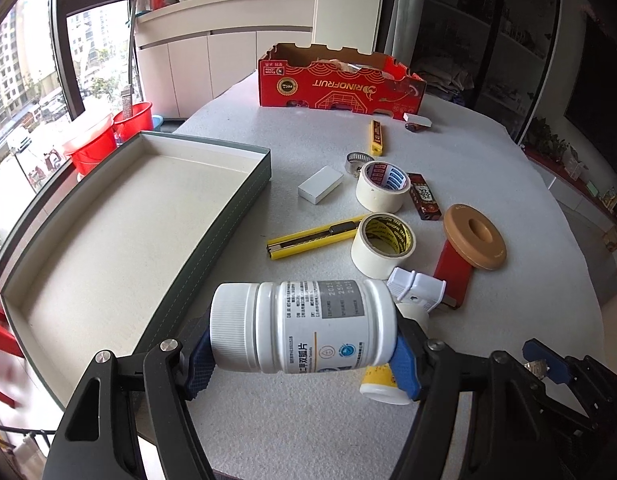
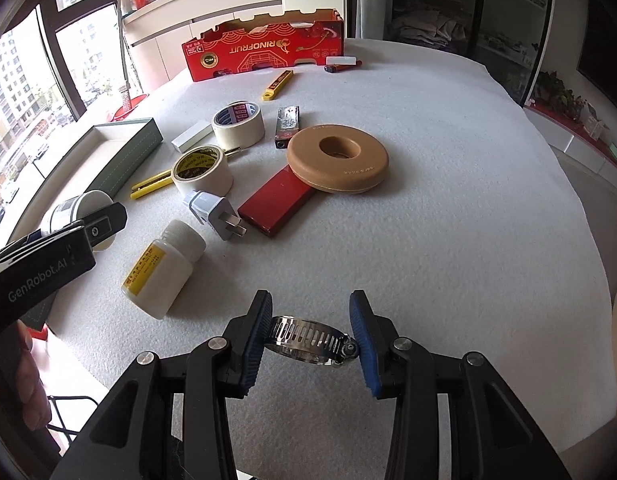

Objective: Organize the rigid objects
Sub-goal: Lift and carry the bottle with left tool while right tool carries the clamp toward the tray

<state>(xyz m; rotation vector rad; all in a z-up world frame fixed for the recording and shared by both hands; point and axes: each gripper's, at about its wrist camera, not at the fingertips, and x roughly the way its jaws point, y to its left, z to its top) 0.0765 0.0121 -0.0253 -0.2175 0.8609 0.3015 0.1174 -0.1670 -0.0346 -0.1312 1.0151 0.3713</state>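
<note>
My left gripper (image 1: 304, 354) is shut on a white pill bottle (image 1: 304, 326), held sideways above the table just right of the green-walled tray (image 1: 212, 216). The tray is bare inside. My right gripper (image 2: 310, 340) is shut on a metal hose clamp (image 2: 308, 340), lifted over the near table. In the right wrist view the left gripper (image 2: 104, 220) shows at the left with the bottle (image 2: 74, 210). A small white bottle with a yellow label (image 2: 164, 268) lies on the table between the two grippers.
On the white table lie two tape rolls (image 1: 382, 246) (image 1: 382, 186), a yellow utility knife (image 1: 312, 238), a white block (image 1: 320, 185), a white plug (image 2: 214, 212), a tan ring (image 2: 336, 160) on a red case (image 2: 274, 202), another hose clamp (image 1: 356, 160). A red cardboard box (image 1: 340, 84) stands at the back.
</note>
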